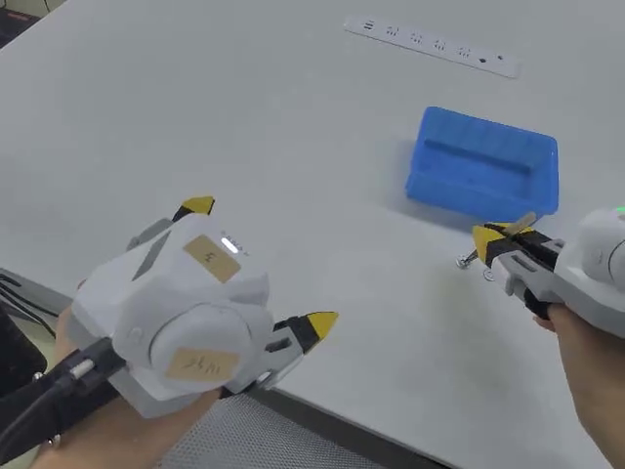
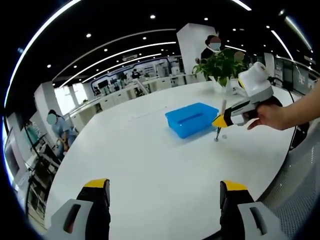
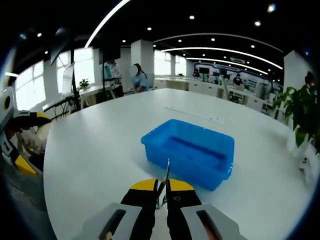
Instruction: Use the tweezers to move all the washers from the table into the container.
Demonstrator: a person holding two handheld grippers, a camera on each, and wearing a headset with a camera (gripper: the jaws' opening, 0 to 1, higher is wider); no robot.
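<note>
Blue container (image 3: 200, 175) near tweezers (image 3: 167, 170)

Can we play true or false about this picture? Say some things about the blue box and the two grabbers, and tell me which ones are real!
1. The blue container sits on the white table. True.
2. The left gripper is squeezing the tweezers. False: its jaws are wide open and hold nothing.
3. The right gripper is shut on the tweezers. True.
4. The tweezers' tip is inside the container. False: it points down at the table just beside the container.
5. A power strip lies on the table, past the container. True.
</note>
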